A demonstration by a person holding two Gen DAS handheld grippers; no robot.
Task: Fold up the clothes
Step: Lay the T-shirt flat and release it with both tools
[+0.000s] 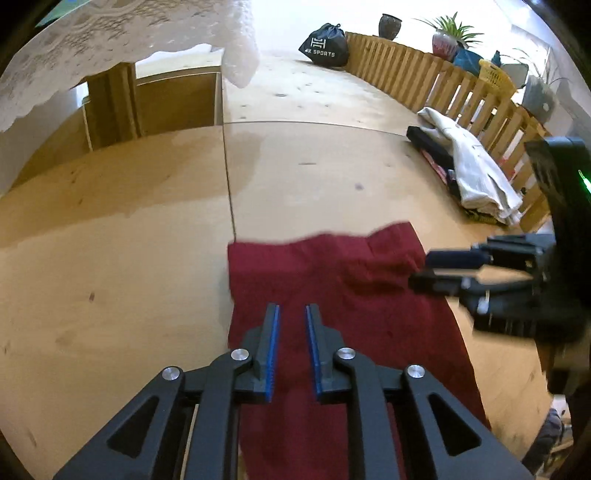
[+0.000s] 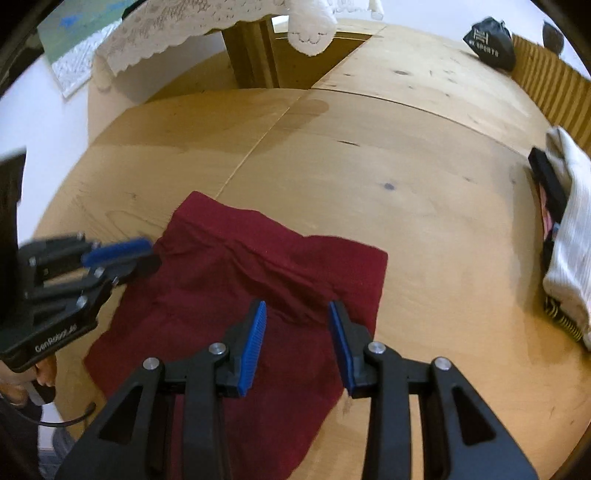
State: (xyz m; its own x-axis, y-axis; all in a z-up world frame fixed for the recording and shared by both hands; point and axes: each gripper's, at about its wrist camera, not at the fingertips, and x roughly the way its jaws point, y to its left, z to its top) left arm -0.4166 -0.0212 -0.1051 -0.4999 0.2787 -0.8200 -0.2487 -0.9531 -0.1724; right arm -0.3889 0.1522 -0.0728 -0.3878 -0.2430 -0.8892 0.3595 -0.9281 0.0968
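Both claws, left (image 1: 291, 314) and right (image 2: 297, 310), hang released over the red cloth (image 2: 258, 280), which lies flat, its long axis running from the counter's (image 2: 424, 221) near edge toward the middle.

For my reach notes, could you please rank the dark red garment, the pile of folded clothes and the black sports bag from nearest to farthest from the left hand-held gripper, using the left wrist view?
1. Dark red garment: directly under the left hand-held gripper.
2. Pile of folded clothes: right side, by the wooden fence.
3. Black sports bag: far end, right of centre.

Plain dark-red garment (image 2: 236, 280), perhaps faintly lace-patterned white cloth (image 2: 155, 33)
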